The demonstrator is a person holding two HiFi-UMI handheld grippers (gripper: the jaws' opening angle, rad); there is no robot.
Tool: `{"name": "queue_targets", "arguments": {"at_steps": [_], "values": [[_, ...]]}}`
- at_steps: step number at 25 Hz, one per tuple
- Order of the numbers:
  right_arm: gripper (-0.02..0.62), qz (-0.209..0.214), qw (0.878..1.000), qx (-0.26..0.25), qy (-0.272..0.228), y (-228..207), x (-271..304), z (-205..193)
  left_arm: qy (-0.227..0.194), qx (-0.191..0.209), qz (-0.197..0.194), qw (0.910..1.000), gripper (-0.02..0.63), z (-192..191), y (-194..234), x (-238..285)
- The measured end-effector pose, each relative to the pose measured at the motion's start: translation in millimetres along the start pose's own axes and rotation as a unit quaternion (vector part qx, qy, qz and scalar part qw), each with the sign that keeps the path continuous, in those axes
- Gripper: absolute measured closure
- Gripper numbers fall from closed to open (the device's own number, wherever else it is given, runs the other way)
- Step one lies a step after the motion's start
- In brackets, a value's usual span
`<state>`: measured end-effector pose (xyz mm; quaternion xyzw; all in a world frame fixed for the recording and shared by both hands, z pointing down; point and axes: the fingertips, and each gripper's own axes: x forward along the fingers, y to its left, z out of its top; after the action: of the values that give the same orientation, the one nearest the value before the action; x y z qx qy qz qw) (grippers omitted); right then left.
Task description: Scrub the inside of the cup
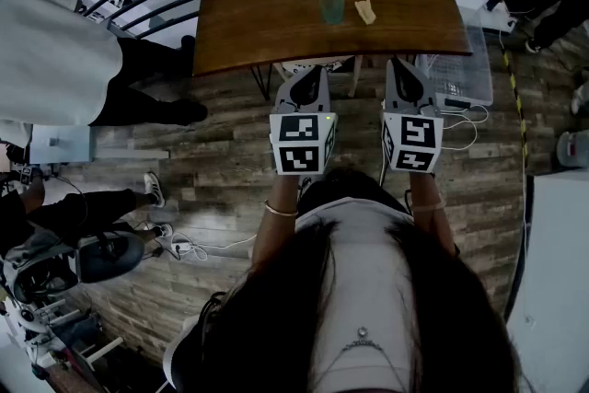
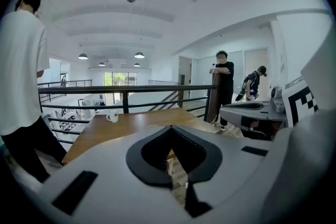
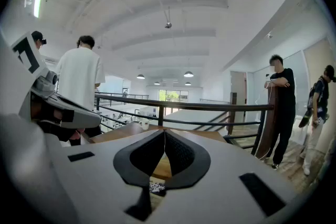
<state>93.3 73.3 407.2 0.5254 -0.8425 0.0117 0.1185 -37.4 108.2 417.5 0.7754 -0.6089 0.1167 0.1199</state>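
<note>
On the table (image 1: 276,37), head view alone shows a green cup (image 1: 332,9)

- Left gripper (image 1: 311,71): pale grey shell. Its black lining (image 2: 138,168) frames a spade-shaped gap.
- Right gripper (image 1: 402,65): same build, with black slots (image 3: 262,194) in the shell at 4 and 8 o'clock.
- Cubes (image 1: 302,143): white with black square markers, at 6 o'clock of each shell.
- Person: long dark hair (image 1: 276,317), white top (image 1: 354,244), thin necklace (image 1: 362,332) with a pendant, bracelet (image 1: 280,211) on the left wrist.
</note>
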Motion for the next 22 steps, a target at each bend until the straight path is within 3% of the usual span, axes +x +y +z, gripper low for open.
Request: {"name": "queue_targets", "arguments": {"at_steps": [8, 22], "values": [[0.56, -0.019, 0.999, 0.02, -0.03, -5.7, -4.1, 3.2, 0.002, 0.012, -0.027, 0.9996, 0.598, -5.3, -5.3, 9.0], [0.558, -0.013, 1.0, 0.015, 0.001, -24.4, 68.9, 2.3, 0.028, 0.018, -0.033, 0.9989, 0.598, 4.1, 20.5, 79.6]]}}
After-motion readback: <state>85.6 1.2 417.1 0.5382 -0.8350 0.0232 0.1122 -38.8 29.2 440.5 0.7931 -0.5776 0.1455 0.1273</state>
